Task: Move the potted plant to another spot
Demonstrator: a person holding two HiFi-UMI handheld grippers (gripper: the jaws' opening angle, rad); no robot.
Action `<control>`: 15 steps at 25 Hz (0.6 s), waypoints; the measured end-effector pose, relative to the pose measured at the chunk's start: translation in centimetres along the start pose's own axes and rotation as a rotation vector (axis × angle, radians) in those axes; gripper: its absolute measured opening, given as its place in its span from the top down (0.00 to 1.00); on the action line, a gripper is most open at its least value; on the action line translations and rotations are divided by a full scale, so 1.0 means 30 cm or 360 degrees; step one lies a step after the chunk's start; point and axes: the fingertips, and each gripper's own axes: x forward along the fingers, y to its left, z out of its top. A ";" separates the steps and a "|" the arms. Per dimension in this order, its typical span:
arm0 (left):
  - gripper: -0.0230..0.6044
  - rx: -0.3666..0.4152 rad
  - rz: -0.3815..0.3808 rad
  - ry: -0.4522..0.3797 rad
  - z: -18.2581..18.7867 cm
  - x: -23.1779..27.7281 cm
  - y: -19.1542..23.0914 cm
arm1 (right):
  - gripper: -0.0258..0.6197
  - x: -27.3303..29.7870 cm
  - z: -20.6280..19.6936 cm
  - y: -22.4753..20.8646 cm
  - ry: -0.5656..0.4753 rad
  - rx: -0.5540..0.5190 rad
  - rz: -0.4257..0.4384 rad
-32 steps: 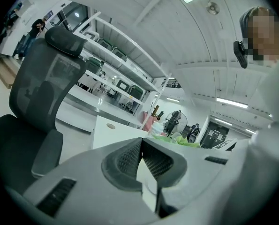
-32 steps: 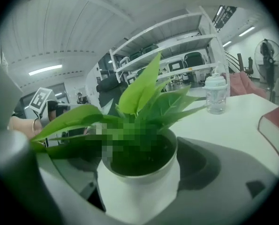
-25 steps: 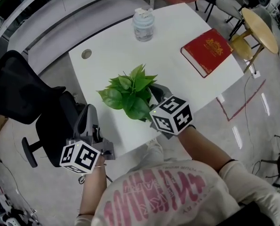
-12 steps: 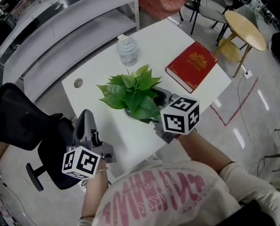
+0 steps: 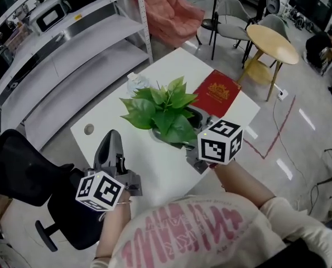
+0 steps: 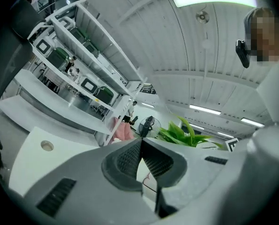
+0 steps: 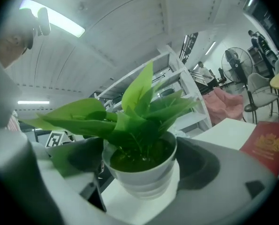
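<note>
Green leaves fill the middle of the head view. The plant (image 5: pixel 163 111) is over the middle of the white table (image 5: pixel 154 166). A red book (image 5: pixel 217 89) lies just behind it, to the upper right. The right gripper (image 5: pixel 192 120) reaches in from the lower right, up to the pot. The left gripper (image 5: pixel 112 141) is at the lower left, well apart from the plant.

In the left gripper view, the jaws are pressed together with nothing between them. The plant (image 6: pixel 184 134) peeks in at the right.

In the right gripper view, the white pot (image 7: pixel 143 179) stands upright in the middle. The right gripper (image 7: pixel 139 162) has one jaw tight on each side of it. I think this hand does the carrying, so the pot should be held straight up. I cannot tell if it is off the table.
</note>
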 end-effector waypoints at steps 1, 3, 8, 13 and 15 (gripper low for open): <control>0.96 0.0004 -0.0034 0.0023 -0.002 0.012 -0.033 | 0.19 -0.015 0.026 -0.002 -0.0016 -0.0003 -0.0005; 0.96 0.0015 -0.0109 0.0054 0.002 0.035 -0.097 | 0.19 -0.044 0.085 -0.015 -0.0051 -0.0030 -0.0023; 0.96 0.0028 -0.0139 0.0112 -0.028 0.018 -0.134 | 0.19 -0.106 0.157 -0.102 -0.0132 -0.0041 -0.0112; 0.96 -0.0005 -0.0023 0.0055 -0.045 -0.046 -0.067 | 0.19 -0.095 0.147 -0.145 -0.0168 -0.0027 -0.0127; 0.96 -0.0033 -0.0006 0.0040 -0.057 -0.064 -0.050 | 0.19 -0.088 0.134 -0.146 -0.0176 -0.0027 -0.0122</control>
